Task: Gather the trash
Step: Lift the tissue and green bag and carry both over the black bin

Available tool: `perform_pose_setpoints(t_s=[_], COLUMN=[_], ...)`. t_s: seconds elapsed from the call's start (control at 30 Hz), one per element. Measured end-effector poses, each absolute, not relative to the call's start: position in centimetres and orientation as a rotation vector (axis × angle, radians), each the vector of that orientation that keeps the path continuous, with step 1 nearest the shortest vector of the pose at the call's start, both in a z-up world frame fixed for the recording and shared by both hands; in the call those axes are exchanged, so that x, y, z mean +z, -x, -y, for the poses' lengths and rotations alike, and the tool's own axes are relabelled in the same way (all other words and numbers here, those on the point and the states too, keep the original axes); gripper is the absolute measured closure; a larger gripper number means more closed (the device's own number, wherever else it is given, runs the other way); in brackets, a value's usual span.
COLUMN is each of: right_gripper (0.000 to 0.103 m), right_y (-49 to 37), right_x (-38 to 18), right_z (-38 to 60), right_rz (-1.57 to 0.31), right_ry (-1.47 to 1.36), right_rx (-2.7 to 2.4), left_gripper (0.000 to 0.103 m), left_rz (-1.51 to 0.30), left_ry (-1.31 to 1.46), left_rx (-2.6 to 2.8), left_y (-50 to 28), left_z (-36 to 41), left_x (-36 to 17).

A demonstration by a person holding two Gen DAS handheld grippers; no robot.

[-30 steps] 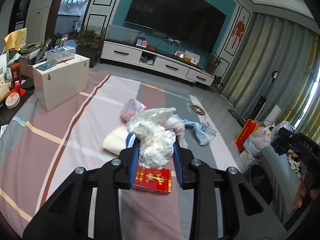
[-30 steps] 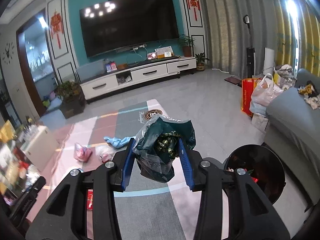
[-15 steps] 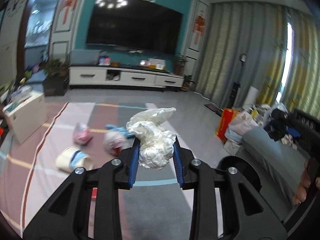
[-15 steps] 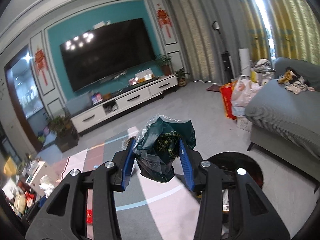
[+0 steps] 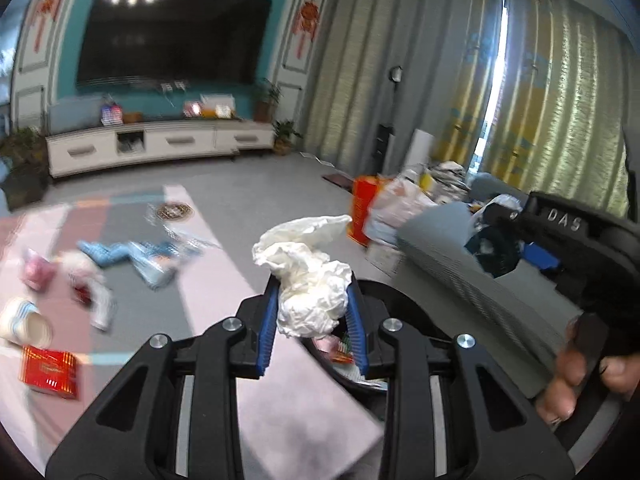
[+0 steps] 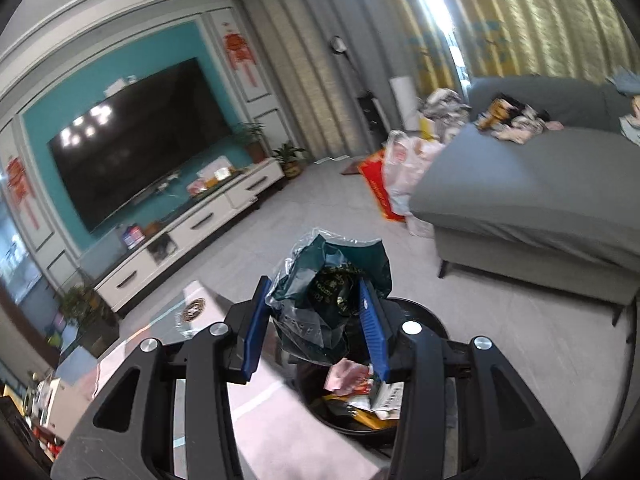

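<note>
My left gripper (image 5: 311, 312) is shut on a crumpled white plastic bag (image 5: 310, 280), held in the air. Just below and behind it shows part of a black bin (image 5: 352, 364) with wrappers inside. My right gripper (image 6: 316, 316) is shut on a dark green crinkled snack bag (image 6: 332, 296). It hangs over the open black bin (image 6: 424, 316), which holds pink, orange and white trash. On the rug at the left of the left wrist view lie a red box (image 5: 49, 370), a paper cup (image 5: 24, 320), a light blue wrapper (image 5: 140, 256) and pink scraps (image 5: 36, 272).
A grey sofa (image 6: 532, 196) with clothes on it stands right of the bin. A red bag (image 5: 362, 208) and plastic bags sit by its end. The white TV cabinet (image 5: 152, 146) runs along the far teal wall. A hand (image 5: 580, 376) holds the other gripper at right.
Both views have swung right, away from the rug litter toward the sofa. The black bin now sits directly under both grippers. Each gripper keeps its bag.
</note>
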State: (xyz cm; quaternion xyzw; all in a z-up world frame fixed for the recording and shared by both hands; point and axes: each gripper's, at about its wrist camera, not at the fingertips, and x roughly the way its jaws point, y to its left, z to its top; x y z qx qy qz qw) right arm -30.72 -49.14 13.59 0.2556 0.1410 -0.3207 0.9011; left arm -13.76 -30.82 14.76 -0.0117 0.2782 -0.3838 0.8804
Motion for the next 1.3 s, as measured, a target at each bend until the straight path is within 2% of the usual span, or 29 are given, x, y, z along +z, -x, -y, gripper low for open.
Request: perform_pose_setpoints(t_s=[0.3, 0.6, 1.3], right_gripper=[0.059, 0.059, 0.059], right_y=[30.9, 29.1, 27.6], right_x=[9.0, 7.2, 4.2], right_z=[54.1, 54.9, 57.0], right_rz=[-0.401, -0.503, -0.634], right_ry=[-0.659, -0.663, -0.690], right_rx=[-0.755, -0.757, -0.817], left_gripper=[0.071, 0.071, 0.071], left_rz=[-0.773, -0.900, -1.026], left_ry=[0.081, 0.086, 0.042], left_rx=[-0.878, -0.899, -0.961], left_y=[12.7, 10.9, 10.5], left_z=[35.9, 39.0, 43.0], left_x=[10.9, 7.8, 3.9])
